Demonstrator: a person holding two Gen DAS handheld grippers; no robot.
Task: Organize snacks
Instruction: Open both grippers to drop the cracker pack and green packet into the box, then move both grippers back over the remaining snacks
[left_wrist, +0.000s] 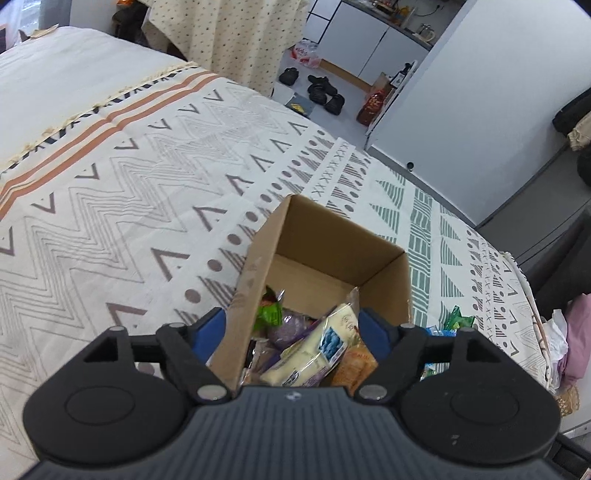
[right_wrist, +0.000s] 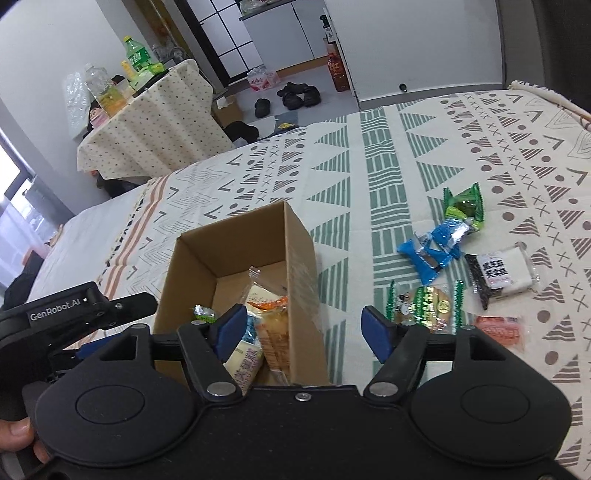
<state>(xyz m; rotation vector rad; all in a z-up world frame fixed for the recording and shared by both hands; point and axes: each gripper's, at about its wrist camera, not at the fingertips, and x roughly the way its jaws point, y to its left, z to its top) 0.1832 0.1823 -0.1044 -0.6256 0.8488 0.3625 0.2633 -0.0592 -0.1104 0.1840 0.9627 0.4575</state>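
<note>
**Both grippers spread over the carton; loose packets outstanding**

Fingers of the left gripper (left_wrist: 291, 328) stand apart, straddling the near-left wall of the open brown cardboard box (left_wrist: 334, 236); nothing is clamped. Fingers of the right gripper (right_wrist: 303, 332) also stand apart, straddling the box's near-right wall, empty.

Inside the box lie a pale yellow wrapped snack (left_wrist: 314, 347), an orange packet (right_wrist: 273, 332) and a green packet (left_wrist: 269, 312).

Recommended: lift clear of the box walls before moving, then approach one loose packet flat and grip its middle.

Only the right wrist view shows the packets right of the box: a green-and-white biscuit pack (right_wrist: 424, 304), blue wrappers (right_wrist: 436, 245), a white-and-black pack (right_wrist: 502, 275).
</note>
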